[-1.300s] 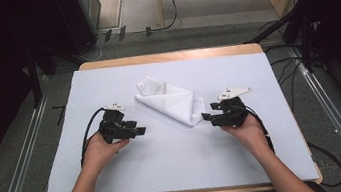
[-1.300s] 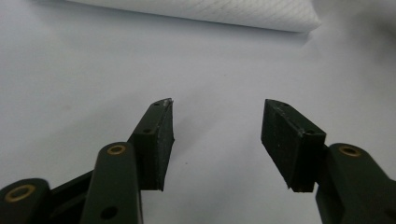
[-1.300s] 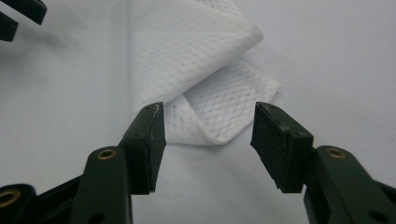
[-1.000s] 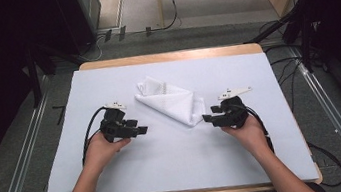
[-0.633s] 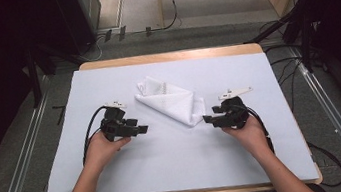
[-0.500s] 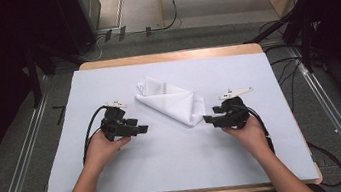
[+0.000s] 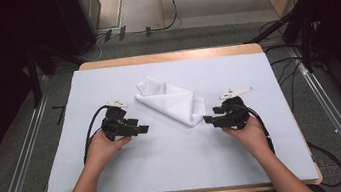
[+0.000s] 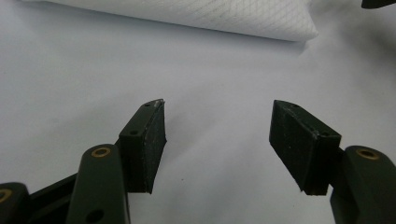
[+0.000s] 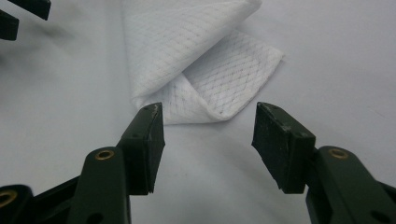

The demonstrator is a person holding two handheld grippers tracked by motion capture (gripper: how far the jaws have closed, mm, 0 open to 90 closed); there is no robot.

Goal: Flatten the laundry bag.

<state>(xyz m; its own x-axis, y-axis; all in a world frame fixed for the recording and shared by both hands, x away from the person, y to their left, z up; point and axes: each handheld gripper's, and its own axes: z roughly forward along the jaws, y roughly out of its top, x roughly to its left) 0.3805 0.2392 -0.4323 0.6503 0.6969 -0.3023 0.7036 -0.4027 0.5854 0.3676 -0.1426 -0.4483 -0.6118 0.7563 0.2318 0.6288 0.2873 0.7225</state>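
In the high view, the right gripper (image 7: 208, 119), jaws just opened wide and empty, sits at centre right, nearest the folded white cloth (image 7: 172, 102). The cloth's long axis runs toward upper left. The left gripper (image 7: 146, 128), also open and empty, is farther away.

cloth (image 7: 171, 101): white, fine diamond-grid weave
table cover (image 7: 167, 162): plain pale blue-grey
table edge (image 7: 168, 56): light wood
grippers (image 8: 219, 140): black, brass rivets
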